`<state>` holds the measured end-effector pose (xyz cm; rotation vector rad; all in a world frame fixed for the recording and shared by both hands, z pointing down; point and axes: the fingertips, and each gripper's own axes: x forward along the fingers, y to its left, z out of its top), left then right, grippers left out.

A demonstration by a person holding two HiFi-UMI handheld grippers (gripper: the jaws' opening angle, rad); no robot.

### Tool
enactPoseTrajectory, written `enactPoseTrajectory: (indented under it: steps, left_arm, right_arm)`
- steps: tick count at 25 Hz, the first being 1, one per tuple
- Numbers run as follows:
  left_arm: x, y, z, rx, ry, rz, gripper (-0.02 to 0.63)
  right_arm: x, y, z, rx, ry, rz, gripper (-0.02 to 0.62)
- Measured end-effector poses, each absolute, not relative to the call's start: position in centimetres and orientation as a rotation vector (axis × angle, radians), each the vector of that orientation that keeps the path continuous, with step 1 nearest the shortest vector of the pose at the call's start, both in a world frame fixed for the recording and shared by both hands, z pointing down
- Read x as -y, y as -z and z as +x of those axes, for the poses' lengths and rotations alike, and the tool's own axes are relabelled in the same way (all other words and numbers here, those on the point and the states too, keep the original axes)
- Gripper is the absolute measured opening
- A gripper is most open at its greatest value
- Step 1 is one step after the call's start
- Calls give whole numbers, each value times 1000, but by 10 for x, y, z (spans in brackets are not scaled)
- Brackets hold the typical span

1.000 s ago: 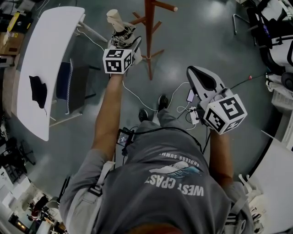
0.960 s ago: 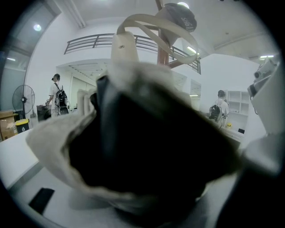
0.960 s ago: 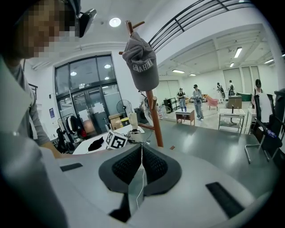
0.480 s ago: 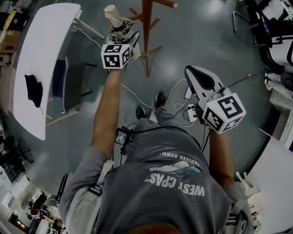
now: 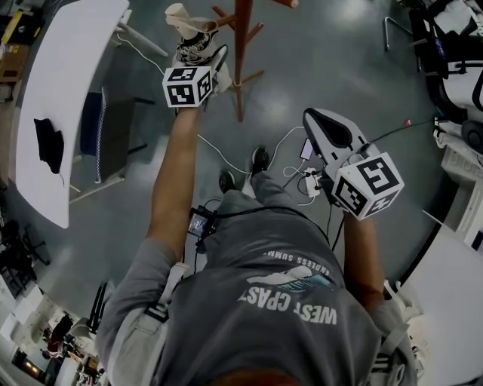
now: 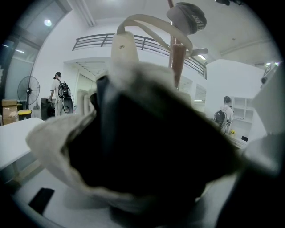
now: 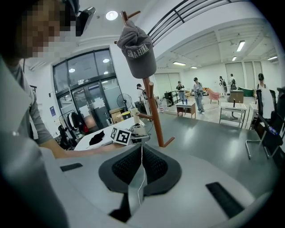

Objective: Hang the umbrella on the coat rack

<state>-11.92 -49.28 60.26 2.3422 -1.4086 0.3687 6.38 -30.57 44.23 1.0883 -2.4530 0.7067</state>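
Observation:
My left gripper [image 5: 205, 60] is shut on a folded umbrella [image 5: 193, 44] with patterned fabric and a beige handle [image 5: 179, 15]. It holds the umbrella just left of the brown wooden coat rack [image 5: 241, 53]. In the left gripper view the umbrella [image 6: 133, 147] fills the frame and hides the jaws. Its beige handle [image 6: 127, 42] rises in front of the rack pole [image 6: 177, 60]. A grey cap [image 7: 138, 46] hangs at the top of the rack [image 7: 155, 113]. My right gripper [image 5: 330, 134] hangs lower right, apart from the rack, shut with nothing between its pads [image 7: 133, 167].
A white table [image 5: 68, 83] stands at the left with a black item [image 5: 49, 143] on it, and a dark chair [image 5: 102, 139] beside it. Cables and a power strip [image 5: 308, 181] lie on the floor by the person's feet [image 5: 258, 160]. Several people stand far off.
Both grippers have sunk a little. The left one still holds the umbrella close beside the rack pole. The right one stays shut and empty.

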Motion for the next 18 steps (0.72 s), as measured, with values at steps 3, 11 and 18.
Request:
enactPoseTrajectory:
  steps: [3, 11, 18]
  left_arm:
    - [489, -607, -117, 1406, -354, 2340, 314]
    - [483, -626, -118, 1406, -327, 2289, 314]
    - [479, -646, -112, 1375, -372, 2272, 314]
  right_arm:
    - [306, -443, 64, 2448, -709, 1085, 29]
    - [303, -448, 60, 2442, -717, 1066, 29]
    - [302, -451, 61, 2432, -726, 1068, 29]
